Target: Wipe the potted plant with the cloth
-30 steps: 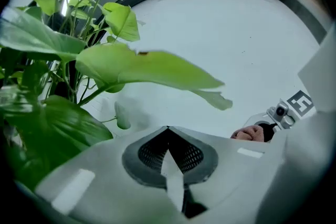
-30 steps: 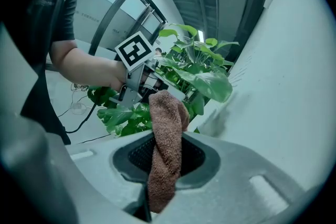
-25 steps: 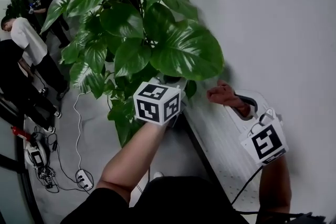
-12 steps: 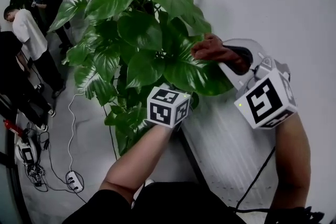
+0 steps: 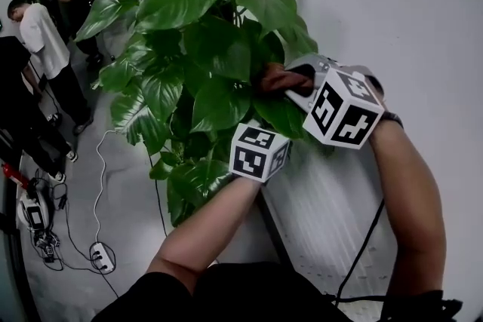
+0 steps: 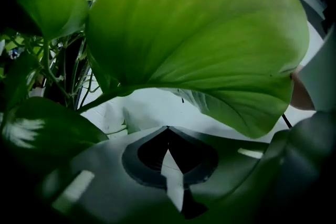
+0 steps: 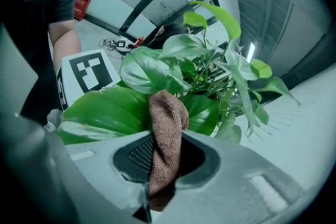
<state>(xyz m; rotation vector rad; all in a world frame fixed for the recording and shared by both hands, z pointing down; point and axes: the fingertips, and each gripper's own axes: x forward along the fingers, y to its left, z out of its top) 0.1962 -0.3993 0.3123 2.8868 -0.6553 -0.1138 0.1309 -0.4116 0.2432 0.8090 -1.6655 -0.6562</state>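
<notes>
The right tongs (image 7: pixel 167 136) are clenched on a brown woven cloth (image 7: pixel 167 107), which is held among the broad leaves of the green potted plant (image 5: pixel 198 26) at the centre of the head view. The left tongs (image 6: pixel 168 131) are closed on nothing, just beneath a large green leaf (image 6: pixel 199 34).

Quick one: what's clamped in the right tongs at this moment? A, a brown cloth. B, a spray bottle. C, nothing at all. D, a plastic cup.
A: in the right gripper view the right tongs are closed on a brown cloth, whose free end sticks out toward the plant.
</notes>
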